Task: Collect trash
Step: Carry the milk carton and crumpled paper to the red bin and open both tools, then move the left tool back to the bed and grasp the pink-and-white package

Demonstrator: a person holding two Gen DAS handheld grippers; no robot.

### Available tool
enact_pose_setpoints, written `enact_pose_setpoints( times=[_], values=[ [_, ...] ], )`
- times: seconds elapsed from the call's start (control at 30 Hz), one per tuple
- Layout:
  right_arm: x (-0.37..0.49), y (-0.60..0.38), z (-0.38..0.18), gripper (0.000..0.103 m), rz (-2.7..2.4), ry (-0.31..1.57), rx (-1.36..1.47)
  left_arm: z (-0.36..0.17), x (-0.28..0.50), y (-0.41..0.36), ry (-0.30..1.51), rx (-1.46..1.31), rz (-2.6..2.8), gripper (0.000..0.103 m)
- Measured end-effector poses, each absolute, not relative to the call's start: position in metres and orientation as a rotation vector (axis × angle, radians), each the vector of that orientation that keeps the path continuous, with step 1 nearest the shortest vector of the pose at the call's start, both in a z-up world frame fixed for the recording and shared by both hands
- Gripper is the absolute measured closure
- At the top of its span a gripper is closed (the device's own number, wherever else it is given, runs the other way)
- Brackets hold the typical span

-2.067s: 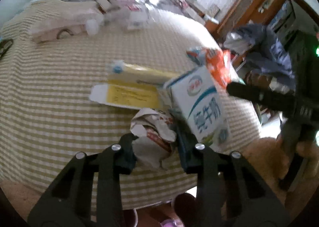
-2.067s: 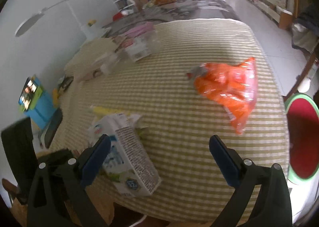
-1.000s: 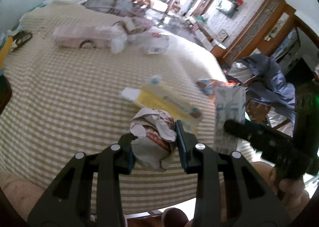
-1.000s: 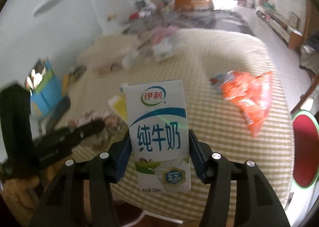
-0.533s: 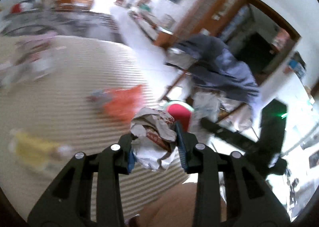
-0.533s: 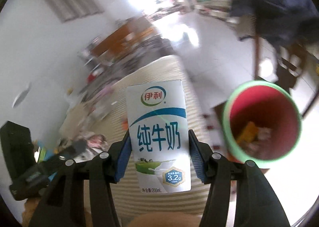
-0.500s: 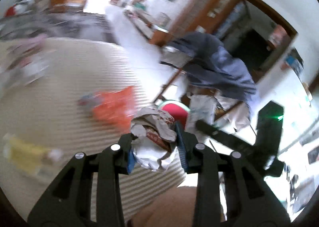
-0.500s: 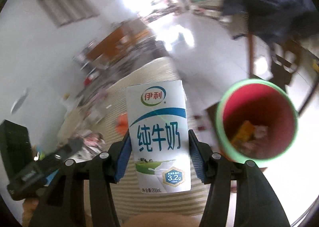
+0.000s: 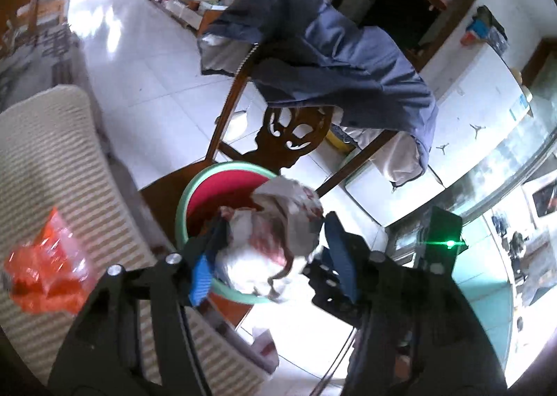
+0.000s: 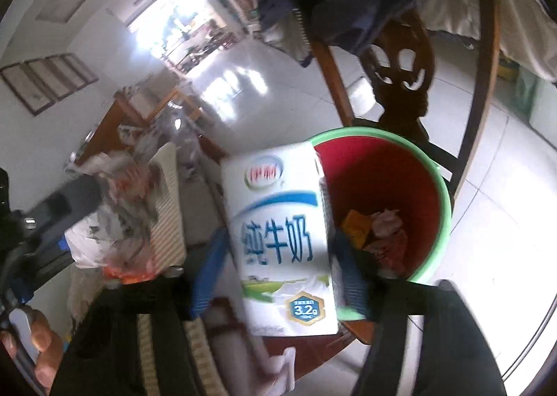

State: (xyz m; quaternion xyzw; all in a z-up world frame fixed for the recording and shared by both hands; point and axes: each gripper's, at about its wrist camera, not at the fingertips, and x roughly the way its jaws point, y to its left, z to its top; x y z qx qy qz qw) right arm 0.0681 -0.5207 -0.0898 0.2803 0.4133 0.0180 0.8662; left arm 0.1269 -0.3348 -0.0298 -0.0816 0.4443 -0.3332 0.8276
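My left gripper [image 9: 271,256] hangs over a green-rimmed bin [image 9: 181,208] with a red inside. Its jaws are opening, and a crumpled paper wad [image 9: 275,222] sits blurred and loose between the pads. My right gripper [image 10: 278,270] is above the same bin [image 10: 445,194], its jaws opening too. A white milk carton [image 10: 278,222] stands tilted between them, with thin gaps at both pads. The right wrist view also shows the paper wad [image 10: 111,208] at the left. Orange and pink scraps [image 10: 383,232] lie in the bin.
The bin stands on a carved wooden chair [image 9: 289,131] with a blue jacket [image 9: 327,58] draped over its back. An orange plastic bag [image 9: 45,274] lies on the striped tablecloth [image 9: 41,159] at the left. White tiled floor surrounds the chair. A hand [image 10: 38,340] shows at the lower left.
Both grippers swung from over the table to above the bin. Both pairs of jaws widened; the carton has tilted and the paper wad has come loose.
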Motion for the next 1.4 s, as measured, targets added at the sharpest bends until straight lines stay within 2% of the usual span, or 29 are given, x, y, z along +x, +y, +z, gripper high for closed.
enact_pose_setpoints(
  times=[0.23,0.43,0.57,0.73,0.8,0.93,1.0,1.03,1.2,1.4],
  values=[
    [0.062,-0.529,-0.1,0.034,0.011,0.882,0.609,-0.034,0.117,-0.333,0.933,-0.149,-0.706,0.045],
    [0.054,-0.524,-0.084,0.034,0.025,0.86,0.618,-0.024,0.106,-0.301,0.908,-0.223,-0.667,0.045],
    [0.051,-0.499,-0.06,0.029,0.089,0.833,0.582,-0.012,0.091,-0.262,0.874,-0.313,-0.603,0.045],
    [0.047,-0.438,-0.031,0.029,0.227,0.825,0.478,-0.01,0.065,-0.202,0.858,-0.383,-0.469,0.045],
    [0.046,-0.412,-0.024,0.029,0.285,0.833,0.428,-0.013,0.052,-0.167,0.854,-0.402,-0.381,0.042],
    [0.041,-0.359,-0.014,0.028,0.386,0.859,0.313,-0.024,0.032,-0.094,0.857,-0.446,-0.224,0.042],
    [0.039,-0.344,-0.013,0.021,0.395,0.865,0.276,-0.028,0.027,-0.057,0.864,-0.451,-0.142,0.042],
    [0.038,-0.339,-0.014,0.021,0.394,0.871,0.25,-0.03,0.026,-0.044,0.866,-0.447,-0.107,0.042],
    [0.037,-0.313,-0.02,0.021,0.384,0.907,0.127,-0.034,0.031,0.035,0.9,-0.247,0.105,0.032],
    [0.047,-0.315,-0.033,0.02,0.375,0.972,0.158,-0.068,0.08,0.082,1.066,0.215,0.243,0.031]
  ],
)
